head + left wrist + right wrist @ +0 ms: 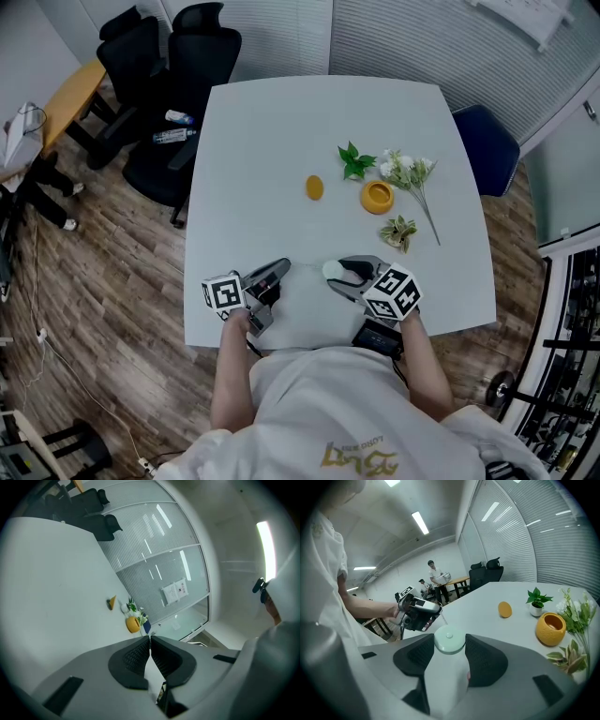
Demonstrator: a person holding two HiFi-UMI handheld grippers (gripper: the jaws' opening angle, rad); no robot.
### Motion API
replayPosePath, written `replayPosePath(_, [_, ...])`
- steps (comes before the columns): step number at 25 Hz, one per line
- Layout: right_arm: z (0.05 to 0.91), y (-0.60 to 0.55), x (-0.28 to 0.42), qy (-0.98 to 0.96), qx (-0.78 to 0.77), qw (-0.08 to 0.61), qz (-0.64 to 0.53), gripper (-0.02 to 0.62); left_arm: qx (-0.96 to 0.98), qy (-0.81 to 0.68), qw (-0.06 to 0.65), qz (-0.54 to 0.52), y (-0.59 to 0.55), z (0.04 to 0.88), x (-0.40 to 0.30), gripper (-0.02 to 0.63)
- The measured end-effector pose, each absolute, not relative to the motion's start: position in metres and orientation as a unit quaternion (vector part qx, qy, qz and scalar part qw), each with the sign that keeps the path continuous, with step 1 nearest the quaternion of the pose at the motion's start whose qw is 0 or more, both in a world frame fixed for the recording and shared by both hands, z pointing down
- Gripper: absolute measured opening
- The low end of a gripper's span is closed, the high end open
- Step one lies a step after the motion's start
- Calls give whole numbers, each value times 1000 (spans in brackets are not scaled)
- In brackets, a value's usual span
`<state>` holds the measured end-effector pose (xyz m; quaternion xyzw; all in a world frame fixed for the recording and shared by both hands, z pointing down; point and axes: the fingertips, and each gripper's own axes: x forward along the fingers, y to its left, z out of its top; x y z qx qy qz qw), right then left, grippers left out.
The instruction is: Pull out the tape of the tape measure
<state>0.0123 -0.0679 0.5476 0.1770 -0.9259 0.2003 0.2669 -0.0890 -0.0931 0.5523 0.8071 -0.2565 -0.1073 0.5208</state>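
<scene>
Head view: on the worktop (281,141), the left tool (281,268) faces the right tool (342,275). Left gripper view: the left tool is clenched. Right gripper view: the right tool grasps the pale green tape measure (449,639), with the left tool just beyond it.

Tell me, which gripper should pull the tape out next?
Probably the left. The right gripper clamps the round pale-green tape measure, steadying it. The left gripper, jaws shut, points at it from close by, free to pull away.
</scene>
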Motion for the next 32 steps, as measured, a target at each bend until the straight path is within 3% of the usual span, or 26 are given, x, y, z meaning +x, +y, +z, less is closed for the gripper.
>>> replayPosePath(32, [565,-69,38,-914,193,284,218,224,796,-292,519,-109,-97,565,-110,11])
